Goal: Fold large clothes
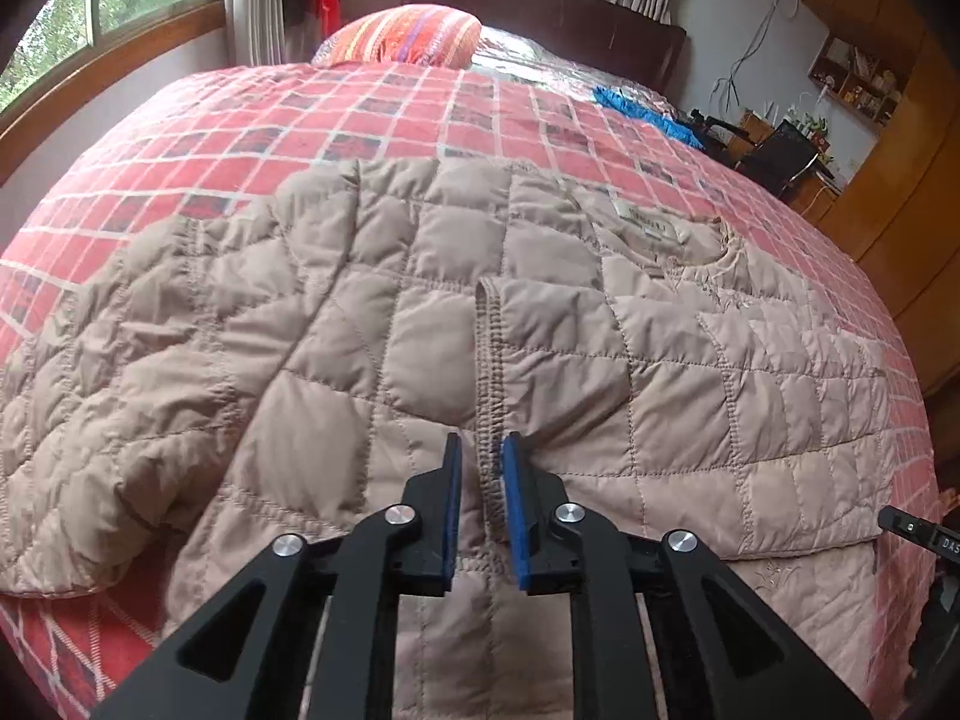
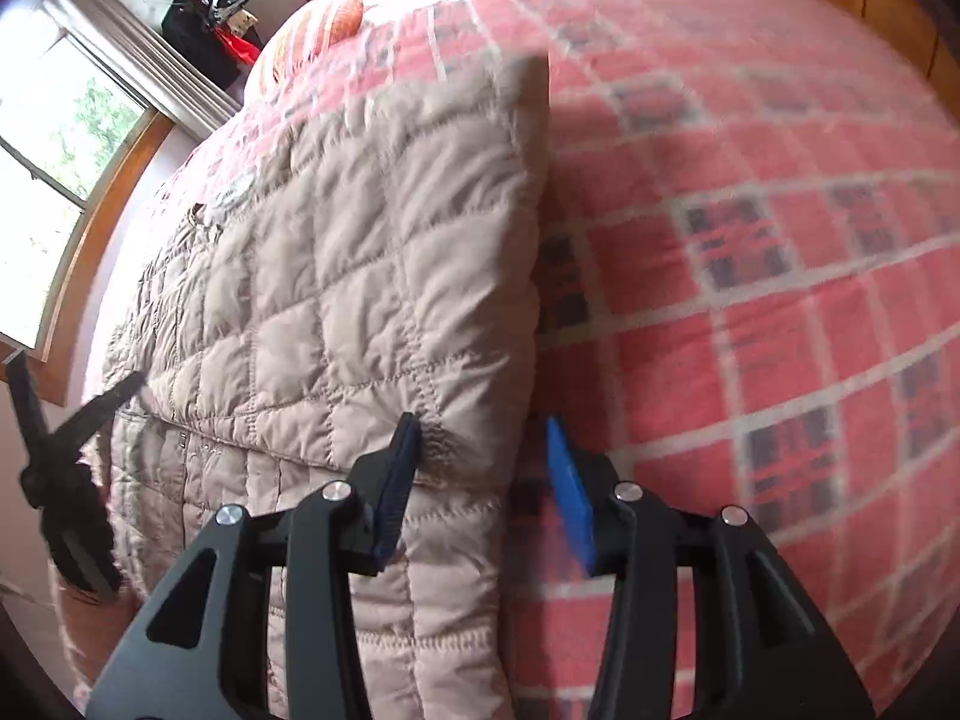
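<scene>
A beige quilted jacket (image 1: pixel 480 312) is lying spread across a red checked bedspread (image 1: pixel 360 114), one side already turned in over the body, apparently so the bulk narrows for the next fold. The left gripper (image 1: pixel 480 456) is straddling the gathered stitched edge (image 1: pixel 491 360) with its jaws nearly closed around that ridge, though whether it is truly pinching cannot be told. The right gripper (image 2: pixel 480 438) is standing wide open, holding nothing, over the folded panel's puffy, square-stitched corner (image 2: pixel 468 450), seemingly readying a grip.

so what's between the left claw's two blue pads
The ribbed sleeve cuff of the beige quilted jacket runs between the left claw pads, in the left wrist view.
</scene>
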